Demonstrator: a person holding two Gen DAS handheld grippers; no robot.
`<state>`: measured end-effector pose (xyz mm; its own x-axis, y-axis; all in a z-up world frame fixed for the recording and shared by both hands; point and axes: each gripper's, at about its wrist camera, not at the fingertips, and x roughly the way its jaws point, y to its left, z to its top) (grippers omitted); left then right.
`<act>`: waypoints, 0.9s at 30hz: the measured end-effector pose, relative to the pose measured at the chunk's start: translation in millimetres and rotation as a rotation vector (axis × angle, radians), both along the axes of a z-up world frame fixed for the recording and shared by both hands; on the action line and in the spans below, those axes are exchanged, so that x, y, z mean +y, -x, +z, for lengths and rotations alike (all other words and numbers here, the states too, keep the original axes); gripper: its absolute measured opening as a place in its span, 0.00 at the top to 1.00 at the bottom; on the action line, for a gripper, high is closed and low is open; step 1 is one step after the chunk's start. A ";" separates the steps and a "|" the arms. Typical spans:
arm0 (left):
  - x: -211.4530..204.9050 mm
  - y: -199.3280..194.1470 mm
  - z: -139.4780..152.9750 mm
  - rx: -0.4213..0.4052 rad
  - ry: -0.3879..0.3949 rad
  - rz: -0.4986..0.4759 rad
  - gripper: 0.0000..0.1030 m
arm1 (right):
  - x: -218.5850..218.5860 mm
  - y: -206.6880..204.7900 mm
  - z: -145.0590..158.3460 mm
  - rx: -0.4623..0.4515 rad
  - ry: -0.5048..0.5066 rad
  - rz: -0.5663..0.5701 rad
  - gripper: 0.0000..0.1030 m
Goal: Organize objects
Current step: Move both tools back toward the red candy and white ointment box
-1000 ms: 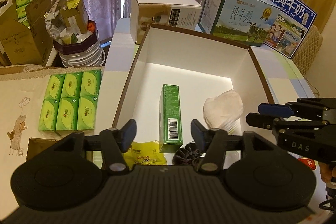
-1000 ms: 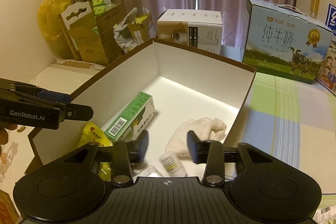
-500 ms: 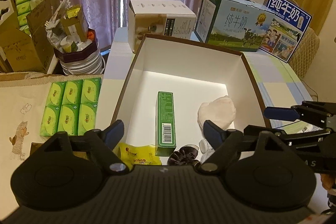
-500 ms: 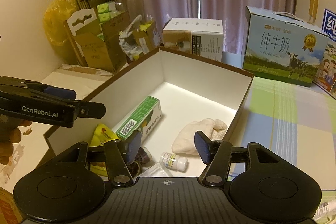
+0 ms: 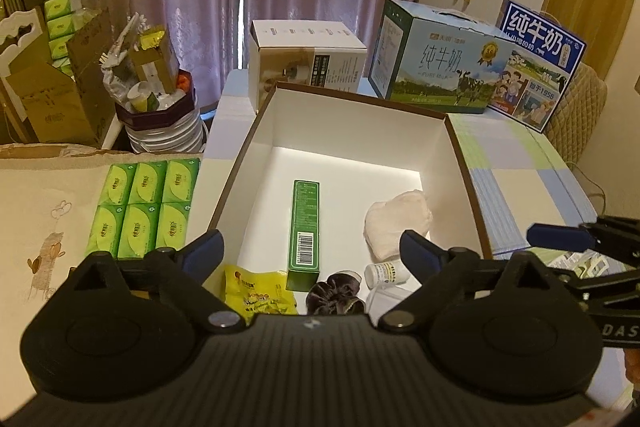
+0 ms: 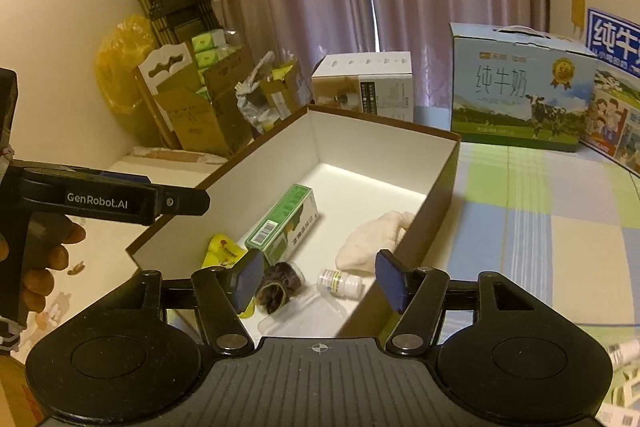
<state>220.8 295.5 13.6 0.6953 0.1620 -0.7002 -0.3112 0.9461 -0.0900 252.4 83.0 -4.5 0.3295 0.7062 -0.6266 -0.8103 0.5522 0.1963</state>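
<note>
Fingers (image 5: 208, 251) of left gripper (image 5: 310, 251) spread wide, just opened further, nothing between. Fingers (image 6: 250, 277) of right gripper (image 6: 318, 281) parted, likewise just opened, empty; both held above near end of brown-rimmed white box (image 5: 466, 163). Inside box: green carton (image 5: 306, 227) flat along the middle; yellow snack packet (image 5: 256, 287) at near left corner; dark scrunchie (image 5: 334, 297) and small white pill bottle (image 5: 386, 273) by near wall; white cloth (image 5: 396, 223) toward right wall. Six-pack of green tissues (image 5: 144, 205) outside, beside box's left wall. Milk cartons (image 5: 436, 65) beyond far wall.
</note>
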 end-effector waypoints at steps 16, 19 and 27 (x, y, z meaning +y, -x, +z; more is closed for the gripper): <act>-58.8 29.0 19.3 -0.036 -0.007 -0.012 0.03 | -70.6 11.1 9.1 0.029 -0.025 -0.022 0.39; -75.1 31.7 18.5 -0.026 0.000 -0.015 0.01 | -85.7 12.0 6.9 0.041 -0.020 -0.024 0.38; -119.9 35.0 11.7 0.019 0.012 -0.025 0.01 | -123.7 8.8 -4.2 0.080 0.009 -0.032 0.38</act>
<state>185.8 175.6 25.2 0.6857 0.1363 -0.7150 -0.2891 0.9525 -0.0956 243.6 -40.6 -8.6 0.3003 0.6907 -0.6578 -0.7743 0.5793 0.2548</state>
